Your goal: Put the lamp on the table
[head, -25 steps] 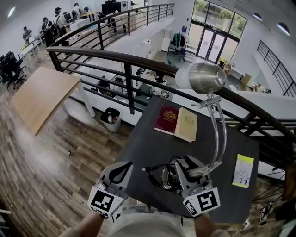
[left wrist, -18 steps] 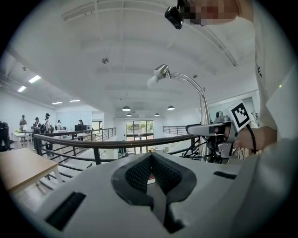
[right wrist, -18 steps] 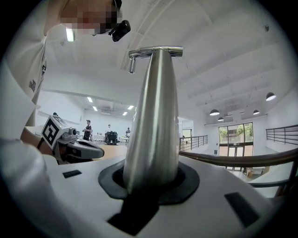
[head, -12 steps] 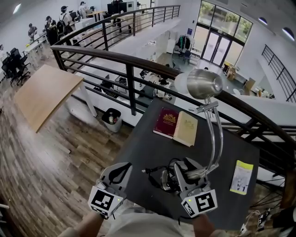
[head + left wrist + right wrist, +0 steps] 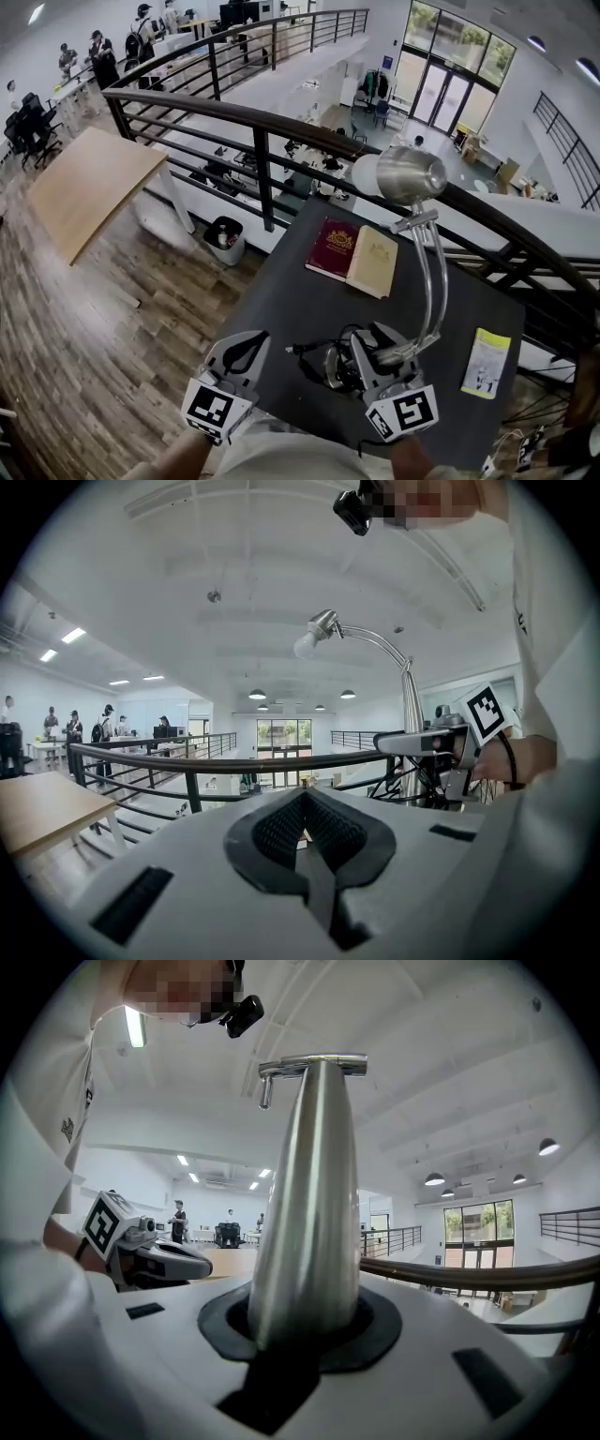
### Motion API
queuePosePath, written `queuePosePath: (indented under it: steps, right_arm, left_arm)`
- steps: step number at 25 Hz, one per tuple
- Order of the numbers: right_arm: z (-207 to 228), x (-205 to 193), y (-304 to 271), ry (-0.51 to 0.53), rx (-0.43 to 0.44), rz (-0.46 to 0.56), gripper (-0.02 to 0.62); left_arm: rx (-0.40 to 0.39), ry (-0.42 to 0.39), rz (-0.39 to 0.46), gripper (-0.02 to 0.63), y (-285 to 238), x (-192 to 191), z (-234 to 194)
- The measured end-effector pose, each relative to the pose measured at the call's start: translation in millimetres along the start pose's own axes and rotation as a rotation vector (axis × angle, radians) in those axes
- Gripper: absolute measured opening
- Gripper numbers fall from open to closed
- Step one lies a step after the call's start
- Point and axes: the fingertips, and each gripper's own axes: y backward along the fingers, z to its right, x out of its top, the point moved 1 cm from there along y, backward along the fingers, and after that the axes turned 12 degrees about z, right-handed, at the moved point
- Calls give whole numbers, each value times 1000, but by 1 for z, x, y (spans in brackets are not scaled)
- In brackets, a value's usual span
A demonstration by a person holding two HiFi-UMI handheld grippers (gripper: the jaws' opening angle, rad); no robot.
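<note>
A chrome desk lamp (image 5: 398, 175) stands upright over the near part of the dark table (image 5: 281, 300), its curved neck (image 5: 433, 272) rising to a silver head. My right gripper (image 5: 380, 361) is shut on the lamp's lower stem (image 5: 305, 1204), which fills the gap between its jaws. The lamp's base and its black cable (image 5: 314, 352) sit just left of that gripper; I cannot tell whether the base rests on the table. My left gripper (image 5: 239, 361) hangs at the table's near left edge, shut and empty. In the left gripper view the lamp (image 5: 323, 625) and the right gripper (image 5: 441, 742) show at the right.
A red book and a tan book (image 5: 356, 253) lie side by side at the table's far side. A yellow leaflet (image 5: 486, 361) lies at its right. A dark railing (image 5: 281, 122) runs behind the table above a drop. A wooden table (image 5: 89, 183) and a bin (image 5: 225, 239) stand to the left.
The lamp and my right gripper have drifted slightly left in the head view, with the grip unchanged. The left gripper has hardly moved.
</note>
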Motion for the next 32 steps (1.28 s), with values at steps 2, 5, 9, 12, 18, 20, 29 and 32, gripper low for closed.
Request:
queuePosePath:
  steps: [2, 5, 9, 12, 18, 20, 29, 32]
  right_arm:
    - [1, -2, -2, -1, 8, -8, 118]
    - [4, -9, -12, -13, 18, -15, 118]
    - [10, -20, -34, -20, 21, -20, 118]
    - [15, -32, -55, -20, 29, -25, 118]
    - [23, -62, -107, -2, 32, -28, 118]
    - [25, -73, -126, -6, 36, -28, 118]
    - [38, -143, -202, -29, 38, -25, 118]
    - [42, -174, -222, -32, 33, -29, 118]
  left_arm:
    - [7, 6, -1, 3, -4, -3, 0]
    - [18, 4, 3, 3, -10, -9, -5]
    - [21, -5, 17, 3, -23, -12, -14]
    - [51, 0, 31, 3, -34, -18, -29]
    - [92, 35, 32, 3, -61, -43, -68]
    - [86, 33, 18, 3, -71, -55, -82]
    - [103, 102, -44, 3, -116, -122, -131]
    - [112, 130, -49, 3, -133, -151, -148]
